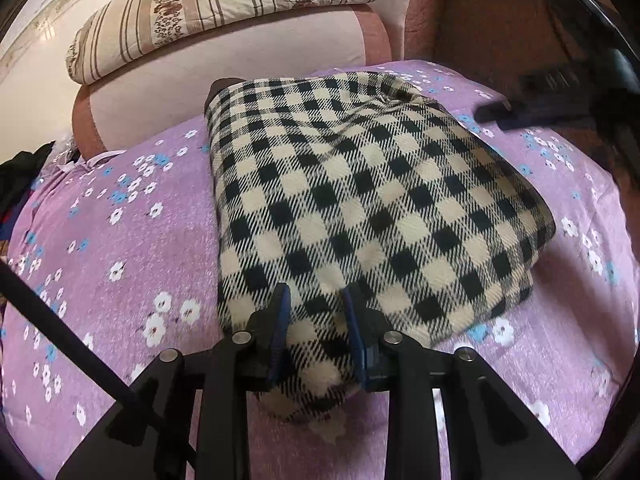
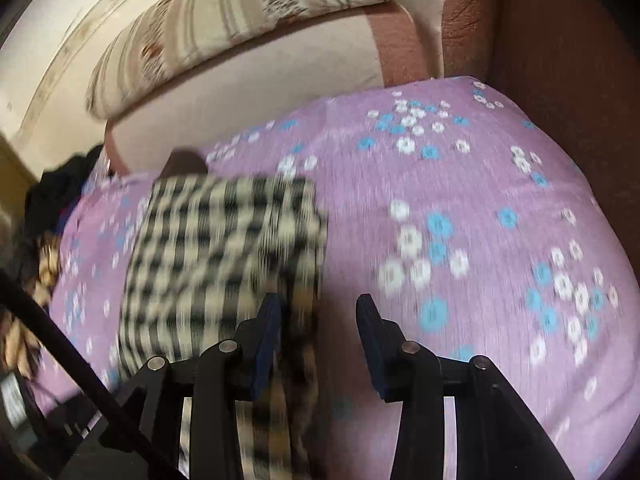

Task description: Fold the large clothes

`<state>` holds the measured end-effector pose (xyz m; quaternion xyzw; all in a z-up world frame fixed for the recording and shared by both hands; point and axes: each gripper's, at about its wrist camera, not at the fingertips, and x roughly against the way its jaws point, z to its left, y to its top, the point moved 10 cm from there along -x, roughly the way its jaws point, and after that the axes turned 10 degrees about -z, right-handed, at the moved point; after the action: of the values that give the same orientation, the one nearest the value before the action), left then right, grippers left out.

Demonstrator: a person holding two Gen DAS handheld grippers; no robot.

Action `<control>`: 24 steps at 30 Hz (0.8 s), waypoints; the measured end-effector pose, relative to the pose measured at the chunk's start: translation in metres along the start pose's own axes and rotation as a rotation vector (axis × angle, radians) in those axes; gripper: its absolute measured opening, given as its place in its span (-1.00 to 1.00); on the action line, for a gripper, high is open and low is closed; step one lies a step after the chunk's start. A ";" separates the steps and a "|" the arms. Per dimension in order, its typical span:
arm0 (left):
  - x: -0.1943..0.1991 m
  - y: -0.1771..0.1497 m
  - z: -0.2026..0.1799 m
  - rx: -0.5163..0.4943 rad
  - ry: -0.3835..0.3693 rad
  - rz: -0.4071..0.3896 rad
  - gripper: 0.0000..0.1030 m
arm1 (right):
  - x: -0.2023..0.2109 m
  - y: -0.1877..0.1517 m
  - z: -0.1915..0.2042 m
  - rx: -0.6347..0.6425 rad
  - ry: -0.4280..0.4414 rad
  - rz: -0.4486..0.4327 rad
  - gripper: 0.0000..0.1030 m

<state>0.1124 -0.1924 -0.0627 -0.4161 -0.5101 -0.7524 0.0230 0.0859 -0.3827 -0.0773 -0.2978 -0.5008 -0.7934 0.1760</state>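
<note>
Garment: checked cloth (image 1: 360, 200), already folded into a thick pad on the bed (image 1: 120, 240), lying ahead of the left gripper (image 1: 316, 332).
Left fingers (image 1: 280, 320): pinching the pad's near corner.
Right gripper (image 2: 316, 336): fingers spread, nothing held; the pad's right edge (image 2: 304, 280) lies just inside its left finger.
Handling: likely soft, thick fleece; light, limp, not fragile; layers may slide apart.
Hold: pinch all layers at a corner or folded edge.
</note>
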 end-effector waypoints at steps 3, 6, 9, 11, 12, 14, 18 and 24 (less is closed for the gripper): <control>0.010 -0.008 0.003 0.023 -0.002 0.013 -0.40 | 0.011 -0.030 0.003 0.018 0.003 0.009 -0.14; 0.020 -0.016 0.006 0.045 -0.010 0.022 -0.35 | 0.017 -0.058 0.006 -0.003 0.026 0.023 -0.14; 0.029 -0.025 0.010 0.091 -0.030 0.038 -0.30 | 0.017 -0.087 0.002 -0.040 0.039 0.056 -0.14; 0.034 -0.031 0.011 0.117 -0.041 0.047 -0.29 | 0.020 -0.106 -0.003 -0.086 0.060 0.073 -0.14; 0.037 -0.033 0.012 0.129 -0.048 0.049 -0.29 | 0.023 -0.111 -0.005 -0.103 0.069 0.069 -0.14; 0.043 -0.040 0.012 0.152 -0.066 0.059 -0.29 | 0.034 -0.121 -0.008 -0.132 0.088 0.054 -0.14; 0.058 -0.058 0.014 0.197 -0.075 0.065 -0.29 | 0.051 -0.136 -0.009 -0.146 0.099 0.032 -0.13; 0.075 -0.087 0.023 0.262 -0.058 0.072 -0.28 | 0.068 -0.153 -0.010 -0.163 0.099 -0.004 -0.13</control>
<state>0.0375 -0.1031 -0.0754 -0.4489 -0.5891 -0.6659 0.0893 -0.0572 -0.3239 -0.1416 -0.2704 -0.4261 -0.8456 0.1741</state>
